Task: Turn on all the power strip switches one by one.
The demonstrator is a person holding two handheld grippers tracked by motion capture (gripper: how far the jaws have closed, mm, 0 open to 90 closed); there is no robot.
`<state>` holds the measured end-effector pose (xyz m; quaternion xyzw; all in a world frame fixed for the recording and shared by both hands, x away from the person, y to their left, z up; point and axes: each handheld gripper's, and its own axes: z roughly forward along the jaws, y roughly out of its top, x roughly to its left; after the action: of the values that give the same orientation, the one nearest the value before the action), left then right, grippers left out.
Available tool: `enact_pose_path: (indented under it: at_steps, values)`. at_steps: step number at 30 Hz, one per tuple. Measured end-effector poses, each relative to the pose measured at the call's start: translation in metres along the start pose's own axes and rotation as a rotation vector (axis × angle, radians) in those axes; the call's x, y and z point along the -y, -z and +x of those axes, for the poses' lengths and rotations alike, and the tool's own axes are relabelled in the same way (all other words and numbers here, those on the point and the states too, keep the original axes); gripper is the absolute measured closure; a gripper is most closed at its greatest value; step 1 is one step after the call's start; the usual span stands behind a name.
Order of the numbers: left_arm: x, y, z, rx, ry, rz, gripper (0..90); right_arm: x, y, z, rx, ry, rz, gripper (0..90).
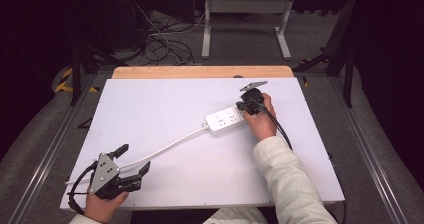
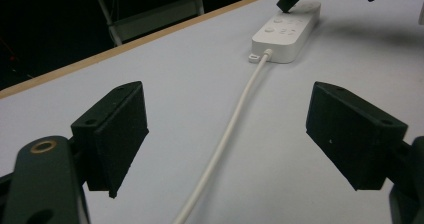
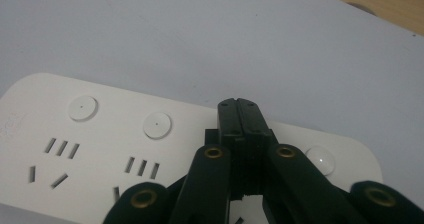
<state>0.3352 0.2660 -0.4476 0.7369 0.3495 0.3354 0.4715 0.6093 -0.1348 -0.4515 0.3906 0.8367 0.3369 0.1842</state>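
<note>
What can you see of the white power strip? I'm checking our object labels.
The power strip is a flat, rounded white bar that looks like plastic, lying face up on the white table. Its top shows slotted sockets and round buttons. A white cable leaves one end and runs between the left tool's open jaws. The right tool, jaws shut, is at its top face near the other end.

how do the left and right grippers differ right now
The left gripper has its jaws wide open, while the right gripper has its jaws shut together. The left one straddles the white cord near the table's front edge; the right one sits over the power strip farther back. Both are black and hand-held.
</note>
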Motion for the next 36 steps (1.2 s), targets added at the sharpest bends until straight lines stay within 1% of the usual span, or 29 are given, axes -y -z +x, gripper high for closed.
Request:
enact_pose_path:
  at_steps: [1,6,8,12,16,20,21,22,23,24,25,26,29,32,33,34,35,36]
  values:
    - [0.0,0.0,0.0,0.002,0.007,-0.001,17.2,0.0,0.0,0.0,0.001,-0.003,-0.001,90.0]
    - [0.0,0.0,0.0,0.002,0.005,-0.002,17.2,0.0,-0.001,0.0,-0.001,-0.018,0.006,90.0]
    - [0.0,0.0,0.0,0.002,0.004,-0.002,17.2,0.0,-0.001,-0.001,-0.01,-0.037,0.007,90.0]
    - [0.0,0.0,0.0,0.002,0.007,-0.002,17.2,0.0,-0.002,0.0,0.001,-0.026,0.011,90.0]
    - [0.0,0.0,0.0,0.005,0.007,-0.001,17.2,0.002,-0.002,-0.001,-0.002,-0.047,0.004,90.0]
    - [0.0,0.0,0.0,0.006,0.009,-0.002,17.2,0.0,-0.003,0.003,0.023,-0.018,0.018,90.0]
    - [0.0,0.0,0.0,0.006,0.011,-0.002,17.2,-0.002,-0.003,0.003,0.018,-0.002,0.024,90.0]
    - [0.0,0.0,0.0,0.003,0.005,0.0,17.2,-0.004,-0.001,0.003,0.015,0.011,0.024,90.0]
    - [0.0,0.0,0.0,0.004,0.005,-0.002,17.2,-0.005,0.003,0.003,0.028,0.015,0.014,90.0]
    - [0.0,0.0,0.0,0.004,0.012,-0.005,17.2,-0.006,0.009,0.003,0.019,0.003,-0.032,90.0]
    - [0.0,0.0,0.0,0.003,0.012,-0.004,17.2,-0.008,0.015,0.003,-0.009,-0.013,-0.072,90.0]
    - [0.0,-0.001,0.001,0.005,0.015,-0.001,17.2,-0.01,0.019,0.006,-0.028,-0.018,-0.089,90.0]
    - [0.0,-0.002,0.001,0.003,0.015,-0.001,17.2,-0.016,0.026,0.016,-0.044,0.036,-0.094,90.0]
    - [0.0,0.0,-0.001,-0.002,0.004,-0.001,17.2,-0.016,0.026,0.022,-0.056,0.053,-0.093,90.0]
    - [0.0,0.0,-0.001,0.0,0.011,-0.005,17.2,-0.016,0.024,0.023,-0.058,0.051,-0.088,90.0]
    - [0.0,0.0,-0.001,0.0,0.009,-0.005,17.2,-0.016,0.022,0.024,-0.058,0.052,-0.083,90.0]
    - [0.0,0.0,-0.001,-0.003,-0.001,-0.003,17.2,-0.015,0.02,0.024,-0.06,0.053,-0.077,90.0]
    - [0.0,0.0,-0.001,-0.002,0.0,-0.001,17.2,-0.014,0.018,0.025,-0.06,0.052,-0.073,90.0]
